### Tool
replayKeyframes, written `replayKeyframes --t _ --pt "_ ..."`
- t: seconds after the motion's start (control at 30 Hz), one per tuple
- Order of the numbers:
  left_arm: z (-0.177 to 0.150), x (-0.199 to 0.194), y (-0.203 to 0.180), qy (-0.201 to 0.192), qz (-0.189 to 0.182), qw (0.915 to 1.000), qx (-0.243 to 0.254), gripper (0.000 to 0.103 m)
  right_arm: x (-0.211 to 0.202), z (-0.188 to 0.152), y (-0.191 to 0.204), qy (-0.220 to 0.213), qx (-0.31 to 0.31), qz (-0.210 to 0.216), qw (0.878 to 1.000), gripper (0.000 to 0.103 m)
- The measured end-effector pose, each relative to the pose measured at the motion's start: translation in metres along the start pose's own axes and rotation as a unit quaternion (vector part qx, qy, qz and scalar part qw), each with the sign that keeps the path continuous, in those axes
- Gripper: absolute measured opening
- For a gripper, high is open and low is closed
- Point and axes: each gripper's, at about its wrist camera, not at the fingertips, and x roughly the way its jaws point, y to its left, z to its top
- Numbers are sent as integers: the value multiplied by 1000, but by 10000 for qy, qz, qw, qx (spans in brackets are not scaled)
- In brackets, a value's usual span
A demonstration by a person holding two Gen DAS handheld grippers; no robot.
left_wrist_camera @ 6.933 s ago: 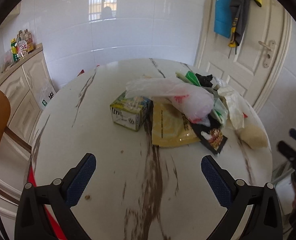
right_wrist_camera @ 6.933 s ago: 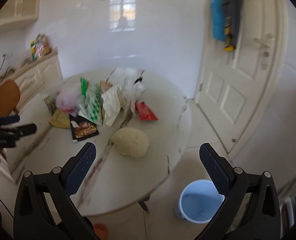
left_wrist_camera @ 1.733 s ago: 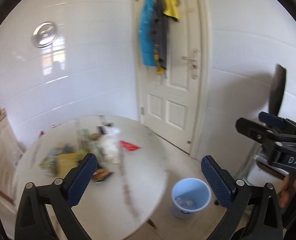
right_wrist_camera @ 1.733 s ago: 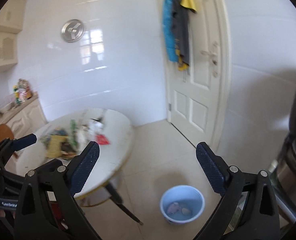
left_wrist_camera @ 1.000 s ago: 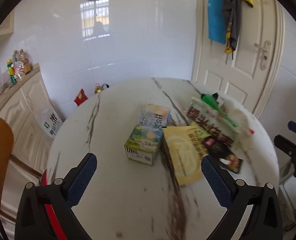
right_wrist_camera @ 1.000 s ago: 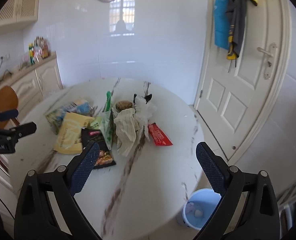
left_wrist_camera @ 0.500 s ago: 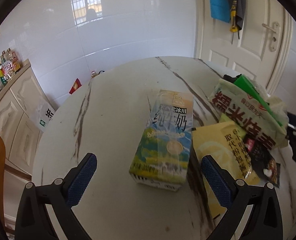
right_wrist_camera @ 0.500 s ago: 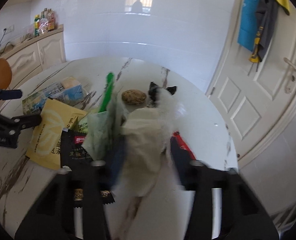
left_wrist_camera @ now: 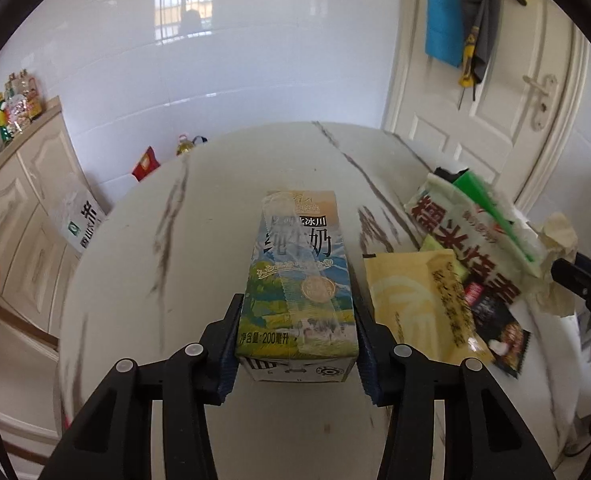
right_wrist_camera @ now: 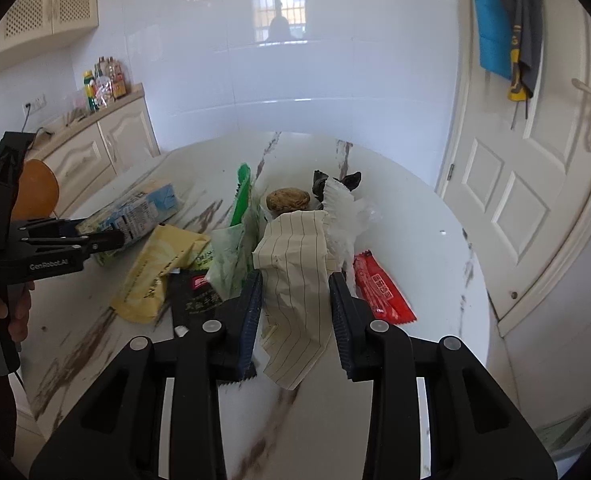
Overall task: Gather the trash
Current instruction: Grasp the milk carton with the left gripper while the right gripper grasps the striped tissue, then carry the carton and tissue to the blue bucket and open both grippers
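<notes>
Left wrist view: left claw (left_wrist_camera: 295,340) has just closed in, pads clamped on both sides of milk carton (left_wrist_camera: 299,284) lying flat on marble counter (left_wrist_camera: 199,240). Yellow pouch (left_wrist_camera: 415,304) just right of carton. Right wrist view: right claw (right_wrist_camera: 295,312) narrowed around crumpled lined paper (right_wrist_camera: 295,280), which sits between the pads; whether both pads press it, cannot tell. Red wrapper (right_wrist_camera: 379,288) just right, green bag (right_wrist_camera: 231,256) left, all on counter.
</notes>
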Motion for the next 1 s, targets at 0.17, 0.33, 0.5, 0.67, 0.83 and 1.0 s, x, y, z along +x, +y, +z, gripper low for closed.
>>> replayKeyframes --t 0.17,0.33,0.5,0.67,0.83,1.0 --pt "-17 -44 -7 -422 -69 9990 -124 45 -28 -4 -1 -164 121 170 9996 32" --pt "-39 -86 -33 -728 -283 9969 -91 45 -59 -12 -4 -339 195 217 9990 32" --pt "-47 -119 -86 -928 -642 9932 284 45 -92 -23 -14 -522 316 151 9980 32" --pt "-49 -133 -150 -990 -1046 9867 758 45 -129 -42 -46 -691 571 -83 9959 32" --pt "-49 -127 -230 -869 -1594 9751 1277 45 -161 -70 -98 -748 962 -481 9914 32" --pt "-52 -96 -296 -541 -1980 9642 1677 45 -172 -107 -160 -620 1457 -869 9836 32"
